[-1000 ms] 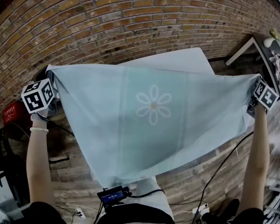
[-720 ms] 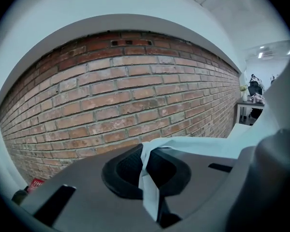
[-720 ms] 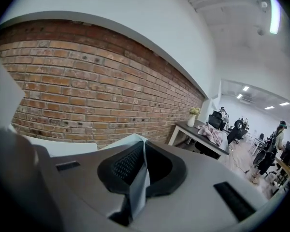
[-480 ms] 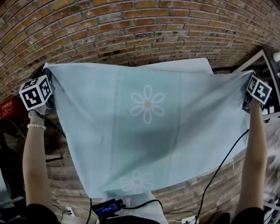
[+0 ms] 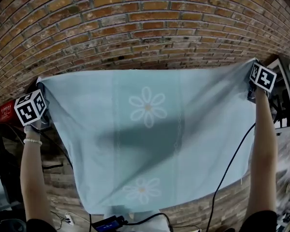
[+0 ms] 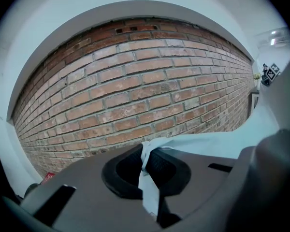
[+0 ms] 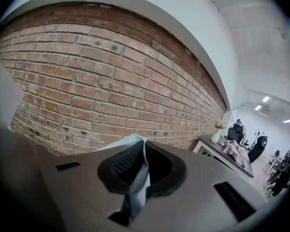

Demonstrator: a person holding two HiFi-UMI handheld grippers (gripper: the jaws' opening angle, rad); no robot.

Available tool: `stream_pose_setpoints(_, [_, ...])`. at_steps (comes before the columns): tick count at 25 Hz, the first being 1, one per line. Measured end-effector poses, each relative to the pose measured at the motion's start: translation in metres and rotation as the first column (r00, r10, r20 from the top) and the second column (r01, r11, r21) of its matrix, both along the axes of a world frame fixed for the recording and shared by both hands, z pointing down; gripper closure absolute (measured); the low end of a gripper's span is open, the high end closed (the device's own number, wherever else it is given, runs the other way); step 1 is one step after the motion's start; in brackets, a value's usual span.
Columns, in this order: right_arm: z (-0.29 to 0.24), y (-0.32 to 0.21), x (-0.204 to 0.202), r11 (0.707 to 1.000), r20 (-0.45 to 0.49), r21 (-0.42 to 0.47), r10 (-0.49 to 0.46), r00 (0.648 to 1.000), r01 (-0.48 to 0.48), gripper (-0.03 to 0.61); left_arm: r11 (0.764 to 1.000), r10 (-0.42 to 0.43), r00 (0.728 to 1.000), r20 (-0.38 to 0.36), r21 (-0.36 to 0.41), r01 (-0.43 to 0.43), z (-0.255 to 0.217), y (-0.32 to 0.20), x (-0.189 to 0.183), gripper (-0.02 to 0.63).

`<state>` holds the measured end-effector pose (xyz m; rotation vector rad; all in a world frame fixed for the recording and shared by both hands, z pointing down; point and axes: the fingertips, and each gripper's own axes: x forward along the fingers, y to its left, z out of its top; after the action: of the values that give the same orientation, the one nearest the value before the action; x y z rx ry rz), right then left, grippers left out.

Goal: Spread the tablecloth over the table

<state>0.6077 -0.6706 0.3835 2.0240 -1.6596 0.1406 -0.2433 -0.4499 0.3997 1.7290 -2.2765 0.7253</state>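
A pale blue tablecloth with white daisy prints hangs stretched wide between my two grippers, in front of a brick wall. My left gripper is shut on the cloth's upper left corner. In the left gripper view the cloth is pinched between the closed jaws and runs off to the right. My right gripper is shut on the upper right corner, and in the right gripper view a fold of cloth is clamped between its jaws. The table is hidden behind the cloth.
The brick wall fills the background. A red box sits at the far left. A dark-topped desk stands at the right, with a vase and pink fabric on it. Cables and a black device hang below.
The cloth has been pulled wider and flatter. The left gripper sank toward the lower left. The white table top above the cloth is now covered, and a second daisy shows.
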Motion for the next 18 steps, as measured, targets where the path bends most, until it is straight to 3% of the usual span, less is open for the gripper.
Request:
stream_pose_setpoints(8, [0.007,-0.047,-0.040,0.996,-0.086,0.014,-0.083,0.993,0.084,0.546,0.999,-0.042,0.999,0.021,-0.017,0.042,0.023,0.003,-0.016,0.598])
stream_pose_setpoints(13, [0.051,-0.052,-0.053,0.990,-0.146,-0.063,-0.134,0.980,0.125,0.546,0.994,-0.075,0.996,0.044,-0.077,0.078,0.053,0.010,-0.022,0.597])
stream_pose_setpoints(18, [0.099,-0.048,-0.055,0.970,-0.150,-0.171,-0.200,0.968,0.174,0.545,0.989,-0.070,0.994,0.081,-0.123,0.080,0.081,0.015,-0.025,0.597])
